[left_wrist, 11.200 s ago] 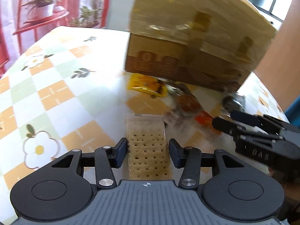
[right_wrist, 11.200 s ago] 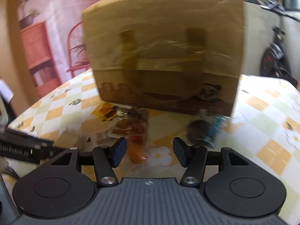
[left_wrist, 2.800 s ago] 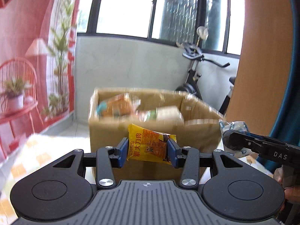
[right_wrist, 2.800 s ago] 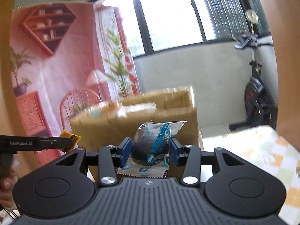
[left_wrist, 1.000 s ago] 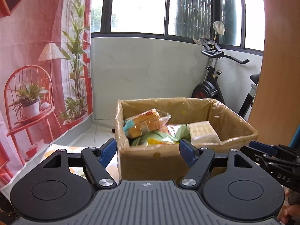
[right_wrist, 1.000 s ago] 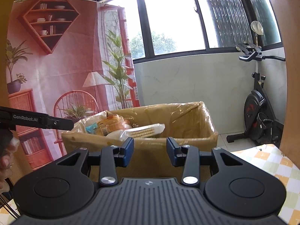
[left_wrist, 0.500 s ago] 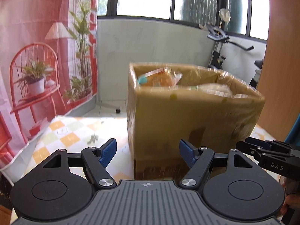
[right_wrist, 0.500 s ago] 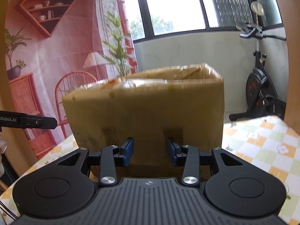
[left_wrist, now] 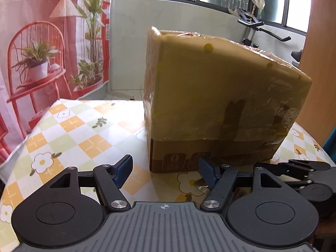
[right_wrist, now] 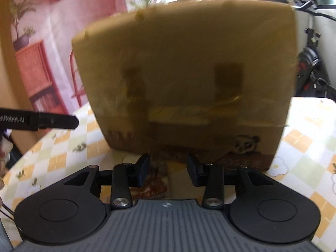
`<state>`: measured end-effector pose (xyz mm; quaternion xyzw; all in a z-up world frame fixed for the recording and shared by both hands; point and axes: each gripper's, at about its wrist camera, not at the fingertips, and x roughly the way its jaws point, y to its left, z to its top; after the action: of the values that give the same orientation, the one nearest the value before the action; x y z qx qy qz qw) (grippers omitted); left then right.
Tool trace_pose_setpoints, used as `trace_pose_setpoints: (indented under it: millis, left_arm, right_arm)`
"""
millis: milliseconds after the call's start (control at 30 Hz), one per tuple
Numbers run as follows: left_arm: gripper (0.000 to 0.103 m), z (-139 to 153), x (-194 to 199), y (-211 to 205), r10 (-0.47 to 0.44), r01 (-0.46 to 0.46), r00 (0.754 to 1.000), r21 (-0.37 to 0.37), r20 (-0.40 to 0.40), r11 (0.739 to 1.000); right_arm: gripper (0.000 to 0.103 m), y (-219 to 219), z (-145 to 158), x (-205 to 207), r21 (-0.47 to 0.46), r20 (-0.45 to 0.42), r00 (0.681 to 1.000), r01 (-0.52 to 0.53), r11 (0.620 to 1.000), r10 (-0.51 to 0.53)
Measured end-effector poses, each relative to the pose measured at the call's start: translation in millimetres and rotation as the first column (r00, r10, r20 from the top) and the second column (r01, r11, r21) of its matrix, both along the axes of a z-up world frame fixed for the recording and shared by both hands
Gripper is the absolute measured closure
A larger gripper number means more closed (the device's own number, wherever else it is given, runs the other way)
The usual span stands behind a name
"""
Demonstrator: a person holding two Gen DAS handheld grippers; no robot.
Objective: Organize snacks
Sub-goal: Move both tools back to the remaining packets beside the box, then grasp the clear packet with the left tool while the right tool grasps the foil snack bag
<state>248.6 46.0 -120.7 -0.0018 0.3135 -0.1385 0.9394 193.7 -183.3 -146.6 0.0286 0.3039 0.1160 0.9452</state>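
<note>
A tall cardboard box (left_wrist: 220,96) stands on the checked tablecloth (left_wrist: 69,130); its inside is hidden from this height. It fills the right wrist view (right_wrist: 184,79), blurred. My left gripper (left_wrist: 166,171) is open and empty, low in front of the box's left corner. My right gripper (right_wrist: 168,169) is open and empty, above a brown snack packet (right_wrist: 156,183) lying on the table by the box's base. A bit of crinkled wrapper (left_wrist: 199,183) shows beside the left gripper's right finger. The right gripper's fingers (left_wrist: 302,168) reach in from the right.
The table edge runs along the left, with a red chair and potted plants (left_wrist: 35,63) printed on a backdrop behind it. An exercise bike (left_wrist: 262,27) stands behind the box. A wooden panel (left_wrist: 319,63) rises at the right.
Both grippers have dropped from above the box rim to table height in front of it. The snacks they held 2.8 s ago are gone from the jaws.
</note>
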Motion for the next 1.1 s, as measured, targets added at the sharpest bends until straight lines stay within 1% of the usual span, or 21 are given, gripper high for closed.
trace_pose_setpoints:
  millis: [100, 133, 200, 333, 400, 500, 533, 567, 600, 633, 767, 867, 967, 1100]
  left_arm:
    - [0.031, -6, 0, 2, 0.010, -0.010, 1.000, -0.010, -0.014, 1.000]
    - [0.031, -8, 1, 4, 0.012, -0.013, 1.000, -0.013, -0.019, 1.000]
    - [0.031, -12, 0, 6, 0.015, -0.016, 0.999, -0.020, -0.029, 1.000]
    - [0.031, -20, -2, 10, 0.015, -0.017, 0.999, -0.027, -0.044, 0.999]
    - [0.031, -23, -3, 11, 0.012, -0.013, 0.999, -0.025, -0.049, 1.000]
    - [0.031, -27, -6, 12, 0.008, -0.009, 0.998, -0.023, -0.058, 1.000]
    - [0.031, -28, -7, 12, 0.007, -0.008, 0.998, -0.024, -0.060, 1.000]
    - [0.031, -29, -7, 13, 0.005, -0.007, 0.998, -0.025, -0.063, 1.000]
    - [0.031, -29, -8, 13, 0.004, -0.006, 0.998, -0.025, -0.066, 1.000]
    - [0.031, -31, -8, 12, 0.002, -0.004, 0.998, -0.024, -0.069, 1.000]
    - [0.031, -35, -10, 10, -0.007, 0.006, 0.996, -0.017, -0.085, 1.000]
    - [0.031, -39, -13, 5, -0.027, 0.026, 0.995, -0.009, -0.093, 1.000]
    - [0.031, -43, -17, -4, -0.058, 0.058, 0.993, 0.002, -0.101, 0.998]
    - [0.031, -51, -23, -20, -0.099, 0.100, 0.989, 0.009, -0.114, 0.995]
  right_arm:
    - [0.047, 14, -9, 8, -0.036, -0.041, 0.998, -0.048, 0.998, 0.047]
    - [0.045, 17, -12, 11, -0.046, -0.050, 0.997, -0.064, 0.997, 0.061]
    - [0.038, 25, -17, 16, -0.065, -0.070, 0.993, -0.096, 0.993, 0.092]
    - [0.035, 36, -27, 25, -0.108, -0.106, 0.986, -0.139, 0.984, 0.128]
    - [0.035, 41, -31, 29, -0.126, -0.112, 0.987, -0.133, 0.983, 0.119]
    - [0.033, 43, -38, 38, -0.121, -0.141, 0.985, -0.114, 0.986, 0.096]
    - [0.032, 43, -38, 36, -0.120, -0.130, 0.987, -0.112, 0.986, 0.096]
    - [0.034, 43, -39, 36, -0.124, -0.131, 0.986, -0.115, 0.986, 0.099]
    - [0.040, 43, -39, 34, -0.135, -0.127, 0.987, -0.115, 0.984, 0.098]
    - [0.041, 43, -39, 31, -0.142, -0.120, 0.988, -0.113, 0.983, 0.096]
    - [0.045, 33, -38, 22, -0.086, -0.115, 0.989, -0.099, 0.991, 0.089]
    - [0.048, 24, -35, 13, -0.076, -0.106, 0.992, -0.074, 0.994, 0.066]
    - [0.051, 13, -31, 2, -0.079, -0.105, 0.994, -0.031, 0.996, 0.023]
    - [0.051, -7, -30, -10, -0.095, -0.094, 0.994, 0.043, 0.995, -0.052]
